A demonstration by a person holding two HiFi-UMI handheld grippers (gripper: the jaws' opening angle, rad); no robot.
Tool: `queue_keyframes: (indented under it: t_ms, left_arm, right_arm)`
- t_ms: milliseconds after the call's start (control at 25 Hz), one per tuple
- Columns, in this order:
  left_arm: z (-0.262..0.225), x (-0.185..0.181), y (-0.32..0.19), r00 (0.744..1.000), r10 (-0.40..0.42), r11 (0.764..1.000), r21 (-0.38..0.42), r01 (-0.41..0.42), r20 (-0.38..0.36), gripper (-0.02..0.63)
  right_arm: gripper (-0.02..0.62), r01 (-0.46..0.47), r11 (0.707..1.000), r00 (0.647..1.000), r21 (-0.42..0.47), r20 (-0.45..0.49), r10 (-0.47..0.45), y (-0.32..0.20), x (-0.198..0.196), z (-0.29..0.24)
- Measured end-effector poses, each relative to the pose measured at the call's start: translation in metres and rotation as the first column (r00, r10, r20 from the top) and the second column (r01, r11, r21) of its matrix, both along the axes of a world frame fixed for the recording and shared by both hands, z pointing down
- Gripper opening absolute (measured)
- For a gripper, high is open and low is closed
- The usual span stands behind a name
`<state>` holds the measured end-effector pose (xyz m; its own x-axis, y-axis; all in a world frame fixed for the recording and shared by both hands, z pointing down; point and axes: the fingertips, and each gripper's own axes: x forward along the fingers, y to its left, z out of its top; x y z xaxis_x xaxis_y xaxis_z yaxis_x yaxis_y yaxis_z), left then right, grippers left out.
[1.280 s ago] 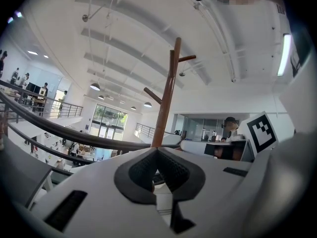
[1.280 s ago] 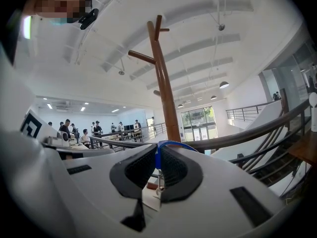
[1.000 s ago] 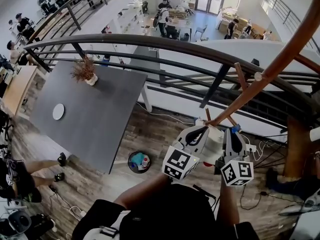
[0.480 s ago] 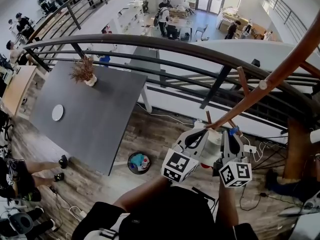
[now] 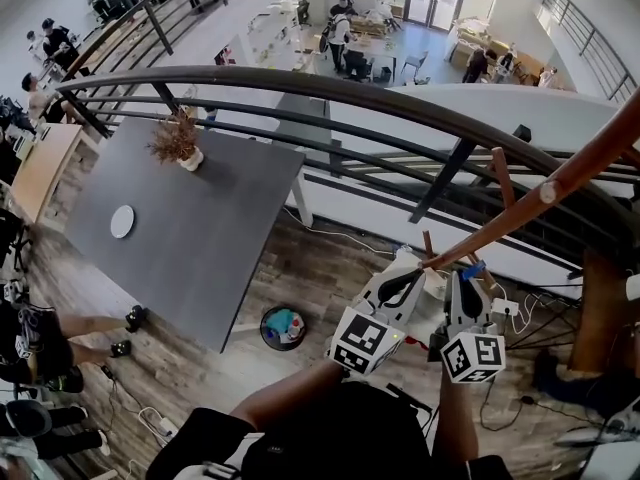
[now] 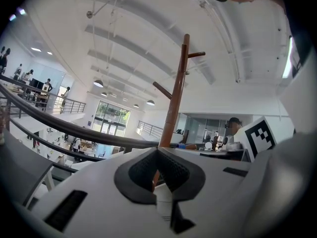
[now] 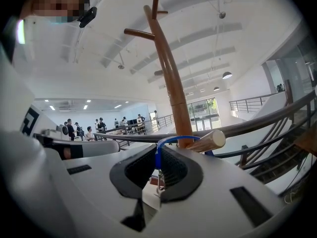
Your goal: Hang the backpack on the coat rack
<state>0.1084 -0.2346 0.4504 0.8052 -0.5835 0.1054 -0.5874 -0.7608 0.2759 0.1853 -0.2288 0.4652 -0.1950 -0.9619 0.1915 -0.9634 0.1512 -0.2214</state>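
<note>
Hanging below by its blue loop (image 7: 171,139), the pack (image 5: 330,436) was borne by the right tongs (image 7: 157,175), clamped on that loop at the peg (image 7: 210,141); left tongs (image 6: 157,180) together, apparently empty; loop likely wanted seating well down the peg before release.

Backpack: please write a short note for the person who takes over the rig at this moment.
Right claw: shut on the blue loop, which seems to lie round a peg of the rack.
Left claw: shut, nothing seen in it.
Backpack: dark, below both claws.
Done: loop at the peg.
Left: confirm the loop sits on the peg, open the right claw, withdraw.
</note>
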Motion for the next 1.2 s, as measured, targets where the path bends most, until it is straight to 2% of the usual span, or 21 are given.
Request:
queue_keyframes:
  t_ms: [1200]
  left_arm:
    - [0.014,-0.004,-0.014,1.0,-0.009,0.999,-0.031,0.01,0.021,0.008]
  right_arm:
    - [0.026,0.036,0.996,0.999,-0.085,0.031,-0.033,-0.017,-0.016,0.041]
